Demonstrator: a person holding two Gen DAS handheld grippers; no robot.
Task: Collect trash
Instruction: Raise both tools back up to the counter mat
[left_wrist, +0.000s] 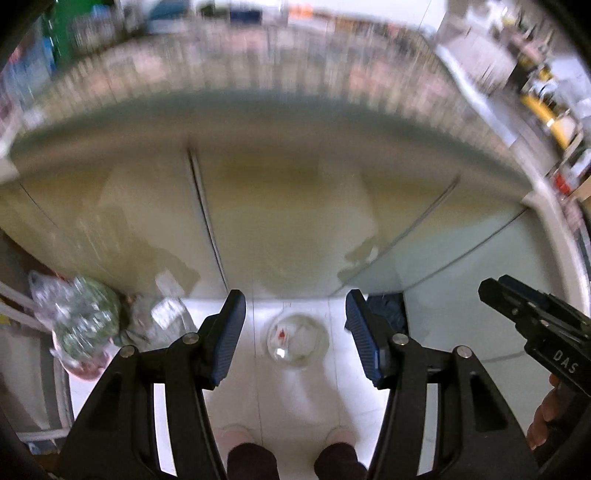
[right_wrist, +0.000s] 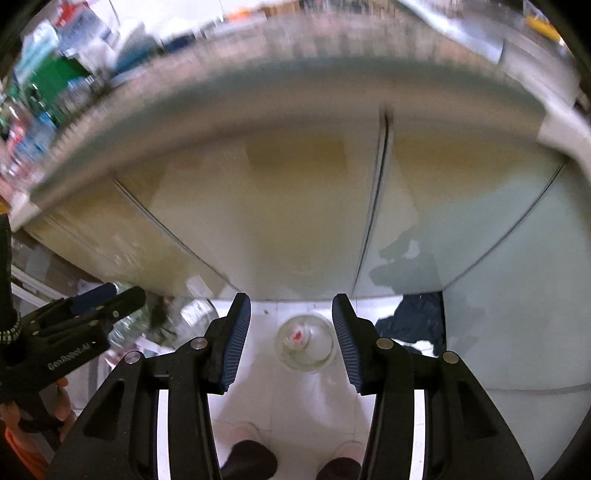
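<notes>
Both grippers empty, jaws apart: L gripper (left_wrist: 295, 332), R gripper (right_wrist: 291, 336). Clear bag of trash (left_wrist: 297, 341) on floor, far below, centred betw both jaw pairs; roundish, no long axis. Neither hand clearly nearer.

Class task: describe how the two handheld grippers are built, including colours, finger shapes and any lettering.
Both grippers, the left gripper and right gripper, are black angular frames with silver rivets and ribbed blue pads. White lettering marks their sides: "DAS" on the right, "GenRobot.AI" on the left.
</notes>
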